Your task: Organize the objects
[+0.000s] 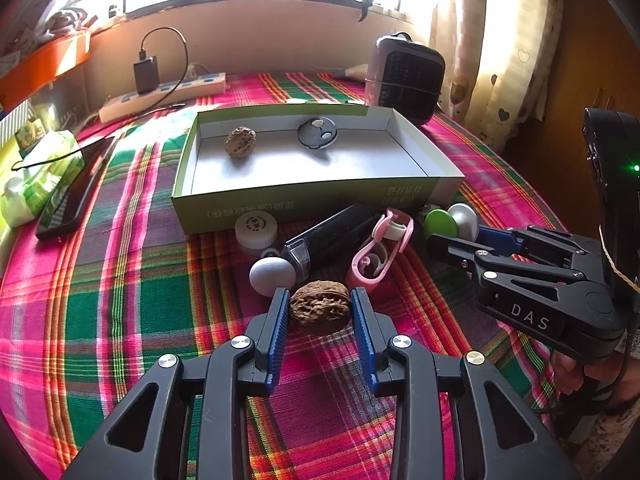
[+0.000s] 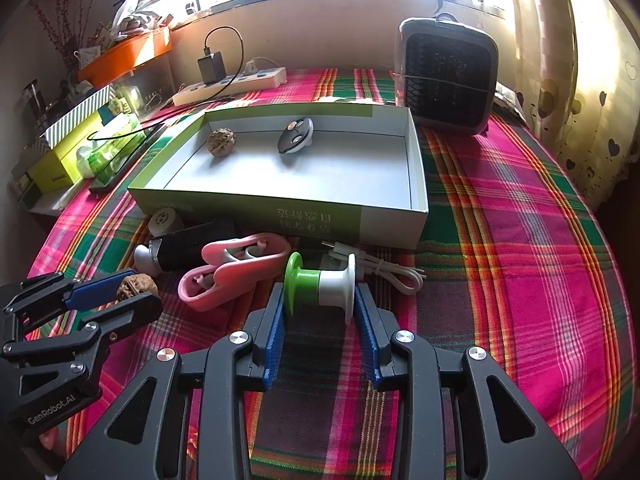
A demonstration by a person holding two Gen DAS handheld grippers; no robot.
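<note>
Box (image 2: pixel 280 200) mid-tabletop (image 2: pixel 520 260), walnut (image 2: pixel 221 142) and key fob (image 2: pixel 296 135) in it. Spool (image 2: pixel 320 286), clip (image 2: pixel 236 272), cable (image 2: pixel 384 270) in front. Heater (image 2: pixel 446 76) behind-right, power strip (image 2: pixel 232 86) behind-left.

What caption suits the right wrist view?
Right gripper closed on a spool before the box.

"DAS" marks the right gripper (image 1: pixel 440 240); "GenRobot.AI" the left gripper (image 2: pixel 132 294); the box's (image 2: pixel 348 222) upside-down print seems unreadable.

Black grippers (image 1: pixel 320 308), ribbed blue jaws, silver screws
</note>
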